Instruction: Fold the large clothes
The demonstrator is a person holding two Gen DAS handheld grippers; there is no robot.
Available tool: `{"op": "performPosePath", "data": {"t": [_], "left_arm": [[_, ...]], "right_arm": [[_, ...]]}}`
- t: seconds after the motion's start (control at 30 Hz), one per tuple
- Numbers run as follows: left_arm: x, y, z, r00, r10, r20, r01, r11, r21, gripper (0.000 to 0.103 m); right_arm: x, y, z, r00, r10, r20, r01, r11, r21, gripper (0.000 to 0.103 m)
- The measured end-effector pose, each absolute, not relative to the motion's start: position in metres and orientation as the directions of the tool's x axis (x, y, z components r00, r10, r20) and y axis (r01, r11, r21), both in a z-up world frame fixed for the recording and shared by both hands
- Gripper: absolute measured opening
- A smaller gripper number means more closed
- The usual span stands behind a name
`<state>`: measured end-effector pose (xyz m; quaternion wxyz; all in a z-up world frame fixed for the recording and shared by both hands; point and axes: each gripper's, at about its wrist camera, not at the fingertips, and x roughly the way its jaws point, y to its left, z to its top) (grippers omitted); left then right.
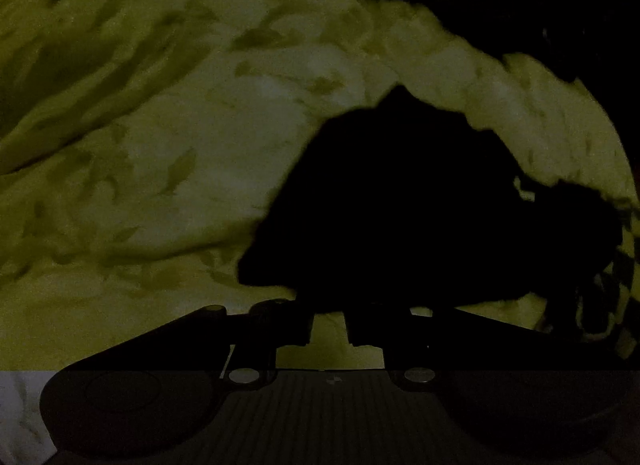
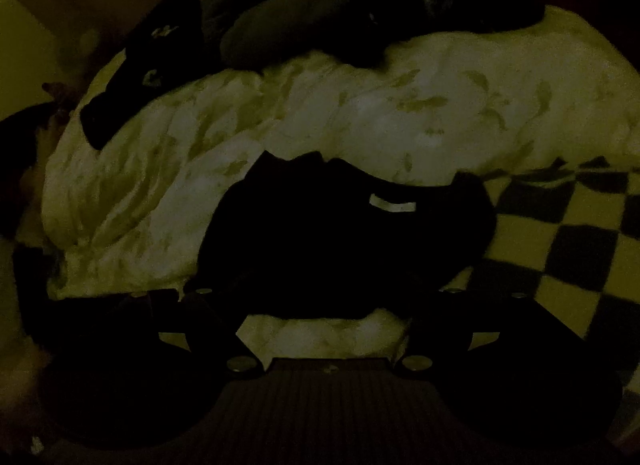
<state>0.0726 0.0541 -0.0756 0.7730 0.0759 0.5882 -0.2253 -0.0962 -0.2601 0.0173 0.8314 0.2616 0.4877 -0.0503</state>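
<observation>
Dark garment (image 2: 344,241) is lying bunched on the leaf-patterned bedding (image 2: 248,125), beside the checkered blanket (image 2: 568,249), and both grippers, left gripper (image 1: 330,329) and right gripper (image 2: 324,329), are hovering with jaws apart, so gripping opposite edges seems best.

A pale leaf-print quilt (image 2: 360,117) fills the middle of the right wrist view and most of the left wrist view (image 1: 160,145). A checkered blanket (image 2: 560,241) lies at the right, touching the quilt's edge. A dark pillow (image 2: 288,33) rests at the upper centre. The scene is very dim.
</observation>
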Motion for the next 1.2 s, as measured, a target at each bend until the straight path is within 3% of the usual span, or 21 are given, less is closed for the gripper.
{"op": "performPosePath", "data": {"t": [0.07, 0.1, 0.33, 0.53, 0.67, 0.7, 0.73, 0.83, 0.87, 0.9, 0.97, 1.0, 1.03, 1.1, 1.2], "left_arm": [[0.08, 0.042, -0.077, 0.205, -0.253, -0.946, 0.447, 0.884, -0.14, 0.101], [0.08, 0.041, -0.073, 0.213, -0.257, -0.943, 0.452, 0.881, -0.138, 0.103], [0.134, -0.02, -0.071, 0.278, -0.264, -0.924, 0.578, 0.814, -0.059, 0.103], [0.166, -0.048, -0.138, 0.193, -0.073, -0.979, 0.601, 0.797, 0.059, 0.103], [0.153, -0.045, -0.154, 0.199, -0.128, -0.972, 0.646, 0.763, 0.032, 0.103], [0.15, -0.042, -0.154, 0.188, -0.159, -0.969, 0.657, 0.754, 0.004, 0.098], [0.149, -0.038, -0.154, 0.162, -0.176, -0.971, 0.655, 0.755, -0.028, 0.08], [0.145, -0.022, -0.141, 0.154, -0.222, -0.963, 0.656, 0.751, -0.068, 0.062], [0.143, -0.014, -0.135, 0.152, -0.244, -0.958, 0.658, 0.748, -0.086, 0.059], [0.139, -0.005, -0.127, 0.151, -0.271, -0.951, 0.656, 0.747, -0.108, 0.054], [0.134, 0.011, -0.109, 0.16, -0.307, -0.938, 0.639, 0.756, -0.138, 0.053], [0.129, 0.023, -0.099, 0.166, -0.331, -0.929, 0.626, 0.763, -0.16, 0.052], [0.122, 0.034, -0.091, 0.175, -0.347, -0.921, 0.614, 0.77, -0.174, 0.041], [0.104, 0.058, -0.075, 0.204, -0.355, -0.912, 0.581, 0.794, -0.179, 0.041], [0.075, 0.097, -0.057, 0.234, -0.342, -0.91, 0.509, 0.841, -0.186, 0.032]], "right_arm": [[-0.104, -0.262, 0.02, 0.518, 0.117, -0.847, 0.342, 0.88, 0.331, 0.087], [-0.107, -0.264, 0.021, 0.518, 0.096, -0.85, 0.349, 0.883, 0.312, 0.087], [-0.114, -0.297, 0.013, 0.519, -0.002, -0.855, 0.481, 0.827, 0.29, 0.084], [-0.085, -0.321, 0.004, 0.522, -0.065, -0.85, 0.573, 0.765, 0.294, 0.084], [-0.057, -0.322, -0.019, 0.475, -0.08, -0.876, 0.594, 0.764, 0.252, 0.084], [-0.051, -0.32, -0.026, 0.461, -0.077, -0.884, 0.59, 0.771, 0.241, 0.082], [-0.047, -0.317, -0.032, 0.444, -0.079, -0.893, 0.587, 0.778, 0.223, 0.081], [-0.039, -0.311, -0.053, 0.396, -0.08, -0.915, 0.593, 0.783, 0.188, 0.073], [-0.038, -0.309, -0.06, 0.38, -0.081, -0.921, 0.595, 0.784, 0.177, 0.061], [-0.037, -0.307, -0.063, 0.368, -0.088, -0.926, 0.595, 0.787, 0.162, 0.041], [-0.036, -0.304, -0.064, 0.36, -0.1, -0.927, 0.594, 0.791, 0.145, 0.013], [-0.037, -0.303, -0.061, 0.375, -0.086, -0.923, 0.592, 0.788, 0.167, 0.013], [-0.039, -0.302, -0.054, 0.408, -0.066, -0.911, 0.587, 0.783, 0.206, 0.013], [-0.044, -0.297, -0.037, 0.48, -0.016, -0.877, 0.543, 0.791, 0.283, 0.012], [-0.055, -0.28, -0.004, 0.558, 0.083, -0.826, 0.442, 0.812, 0.38, 0.012]]}}
